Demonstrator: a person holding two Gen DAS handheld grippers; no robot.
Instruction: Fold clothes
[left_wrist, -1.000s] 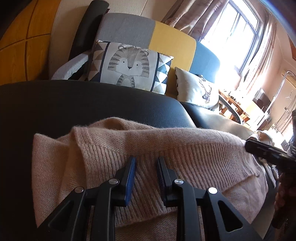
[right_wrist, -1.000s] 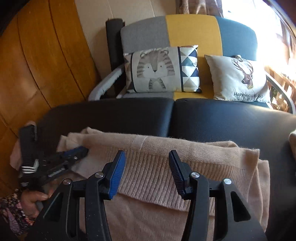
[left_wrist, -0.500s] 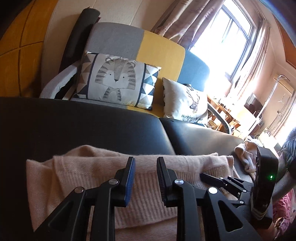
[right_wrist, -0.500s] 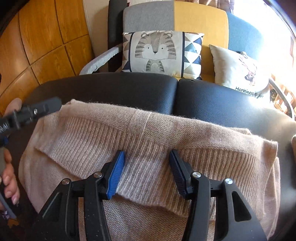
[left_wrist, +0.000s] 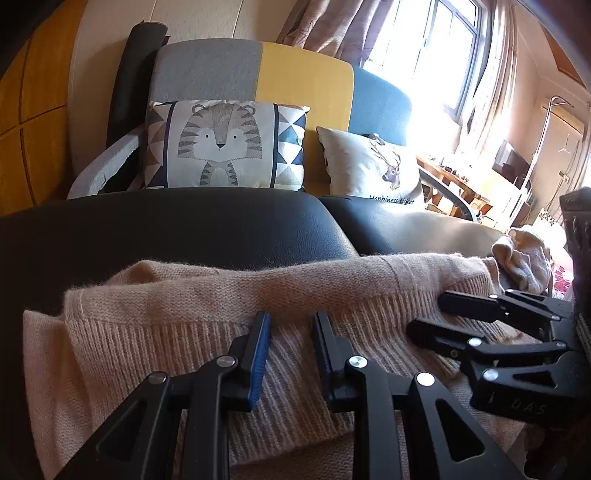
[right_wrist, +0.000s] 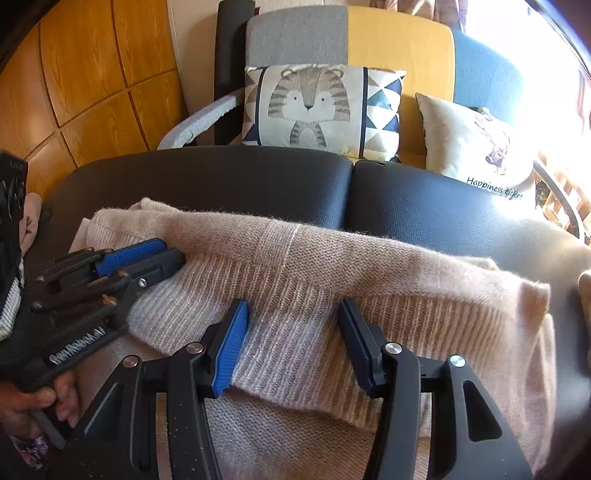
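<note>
Black leather cushions (right_wrist: 258, 177) carry the folded beige knitted sweater (right_wrist: 332, 266). Above it both grippers, left (left_wrist: 291, 325) and right (right_wrist: 293, 314), hover released. Only the left view shows a cream cloth (left_wrist: 524, 258) beyond the sweater.

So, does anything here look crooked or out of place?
Nothing is damaged. The folded beige sweater lies a little askew: its far-left corner is bunched and uneven. A small cream cloth lies crumpled beside it on the black cushion.
</note>
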